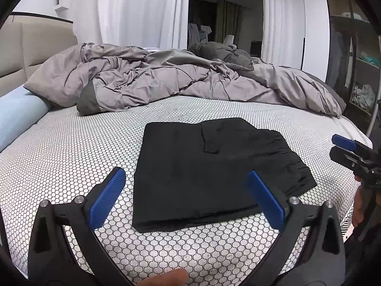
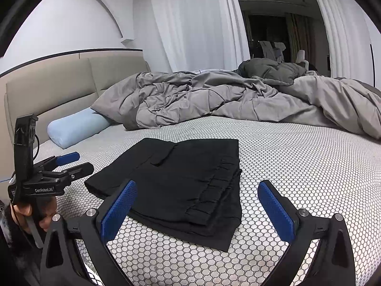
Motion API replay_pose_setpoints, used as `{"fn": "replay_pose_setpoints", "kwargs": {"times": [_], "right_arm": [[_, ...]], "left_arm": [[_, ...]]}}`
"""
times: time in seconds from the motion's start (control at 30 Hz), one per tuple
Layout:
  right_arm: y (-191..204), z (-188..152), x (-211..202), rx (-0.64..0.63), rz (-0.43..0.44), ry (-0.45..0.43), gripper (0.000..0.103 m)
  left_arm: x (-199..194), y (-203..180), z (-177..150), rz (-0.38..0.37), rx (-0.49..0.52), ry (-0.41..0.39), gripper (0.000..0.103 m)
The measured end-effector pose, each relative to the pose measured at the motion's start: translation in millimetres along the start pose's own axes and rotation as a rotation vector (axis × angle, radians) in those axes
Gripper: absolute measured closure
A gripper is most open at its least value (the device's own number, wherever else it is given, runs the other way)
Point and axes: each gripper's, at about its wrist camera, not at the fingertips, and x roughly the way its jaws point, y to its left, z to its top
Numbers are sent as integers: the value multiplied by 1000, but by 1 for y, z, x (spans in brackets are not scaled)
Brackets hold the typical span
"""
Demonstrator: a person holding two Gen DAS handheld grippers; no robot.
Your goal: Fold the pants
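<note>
Pants: black fabric pants [image 1: 204,174], folded into a flat, roughly square stack, lying on the bed's near half; gathered elastic waistband on the stack's right edge, a flap pocket on top.
Support: white bed sheet with black honeycomb print [image 1: 71,147]; the pants rest directly on it, clear of the bedding behind.
Left gripper: black two-finger gripper with blue ribbed pads [image 1: 188,200], fingers spread wide, nothing between them; it hangs just short of the stack's near edge, not touching the cloth. Seen from the right wrist view at the left, held in a hand [image 2: 26,211].
Right gripper: matching black gripper with blue pads [image 2: 197,206], fingers likewise wide apart and empty, above the stack's near right corner; no contact visible.
Behind: crumpled grey duvet [image 1: 166,81] across the far half of the bed.
Left side: pale blue bolster pillow [image 2: 76,126] against a beige padded headboard [image 2: 59,85].
Background: white curtains [image 1: 133,9], dark room beyond.
</note>
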Motion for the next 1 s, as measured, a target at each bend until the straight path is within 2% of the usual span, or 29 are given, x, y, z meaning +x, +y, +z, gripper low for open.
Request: {"fn": "replay_pose_setpoints", "kwargs": {"times": [1.0], "right_arm": [[8, -5, 9, -51, 0, 19, 0]], "left_arm": [[-5, 1, 2, 21, -26, -16, 1]]}}
